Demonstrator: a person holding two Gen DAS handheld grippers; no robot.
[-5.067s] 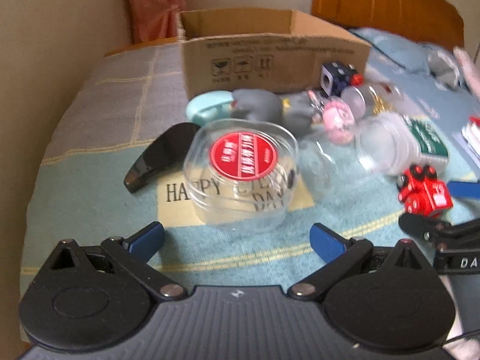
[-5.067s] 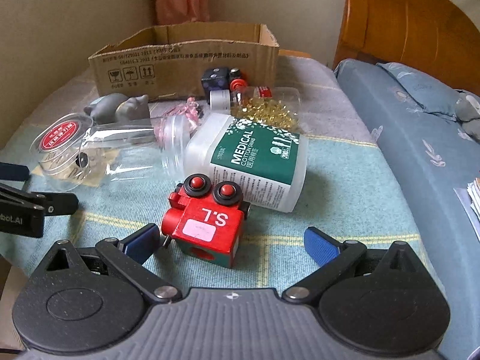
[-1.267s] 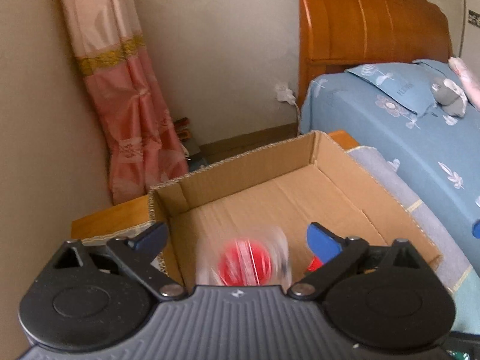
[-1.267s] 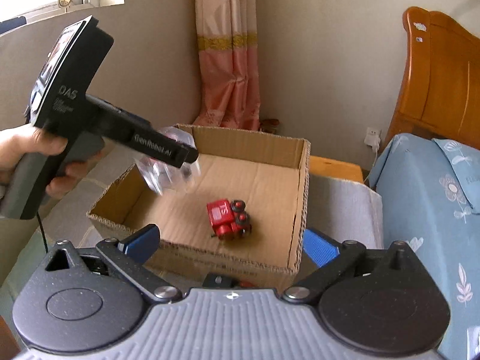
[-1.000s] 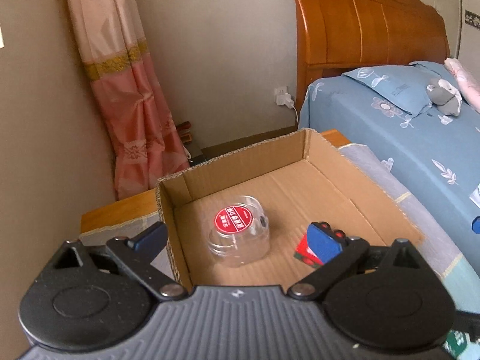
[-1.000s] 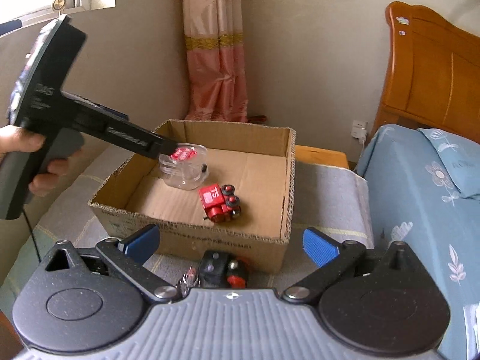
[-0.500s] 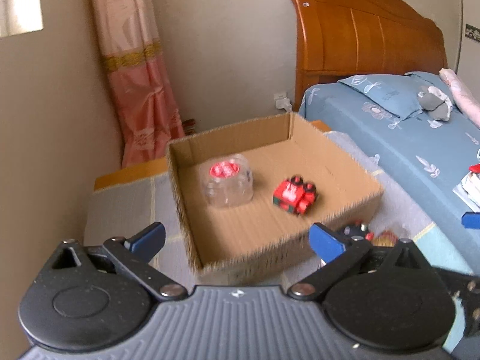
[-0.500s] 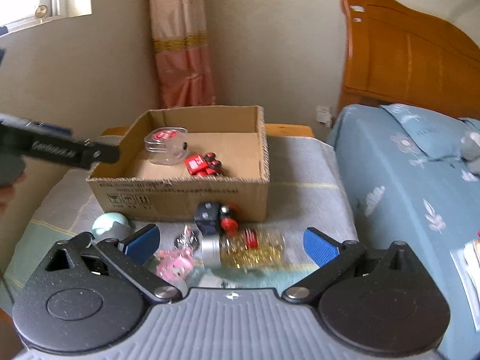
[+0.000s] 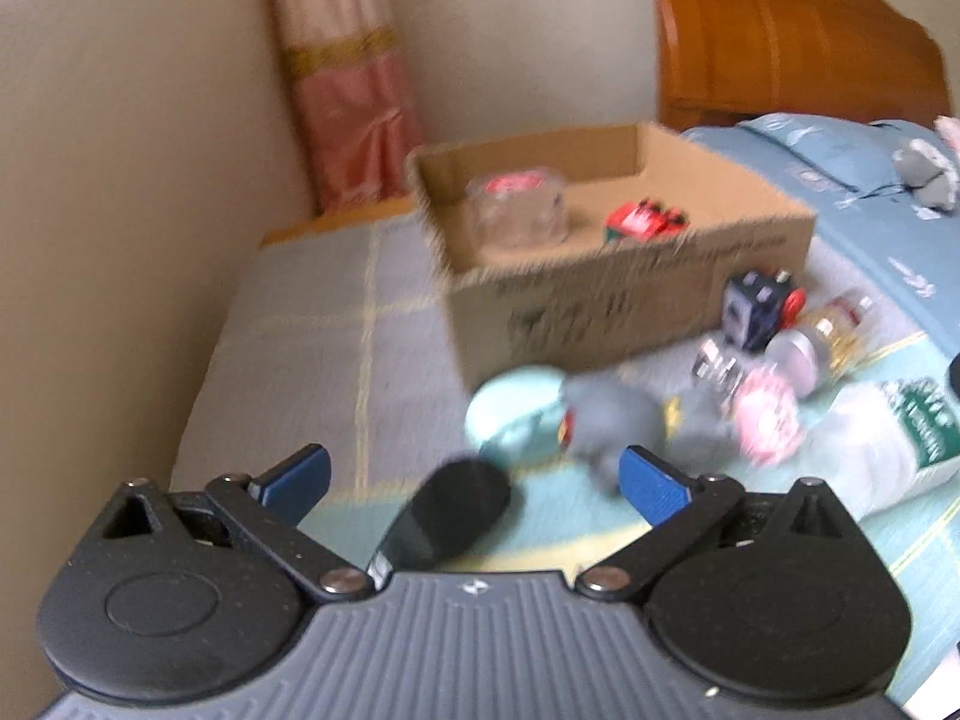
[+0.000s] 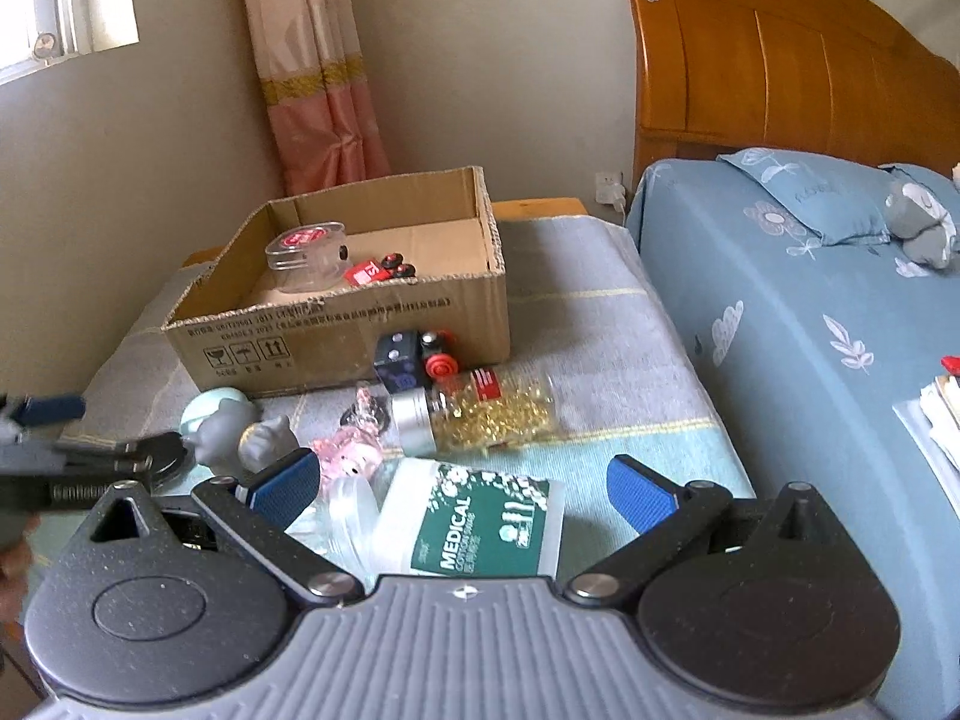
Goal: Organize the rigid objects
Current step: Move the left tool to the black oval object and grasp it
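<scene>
The cardboard box (image 10: pixel 360 324) holds a clear tub with a red label (image 10: pixel 306 255) and a red toy train (image 10: pixel 384 269); the box (image 9: pixel 630 288), tub (image 9: pixel 519 213) and train (image 9: pixel 645 222) also show in the blurred left wrist view. My left gripper (image 9: pixel 474 477) is open and empty above a black curved piece (image 9: pixel 447 519). My right gripper (image 10: pixel 462 483) is open and empty above a white and green medical bottle (image 10: pixel 480 525). A dark cube toy (image 10: pixel 402 363), a jar of gold pieces (image 10: pixel 480 411), a pink charm (image 10: pixel 351 450) and grey figures (image 10: pixel 246 435) lie in front of the box.
A mint round object (image 9: pixel 516 417) lies by the box. A bed with a blue sheet (image 10: pixel 810 330) and wooden headboard (image 10: pixel 780 78) stands to the right. A wall and pink curtain (image 10: pixel 318 72) are behind the box. Books (image 10: pixel 942 420) lie on the bed.
Both grippers have pulled back and down from the box toward the loose objects. The tub and the red train stay in the box.
</scene>
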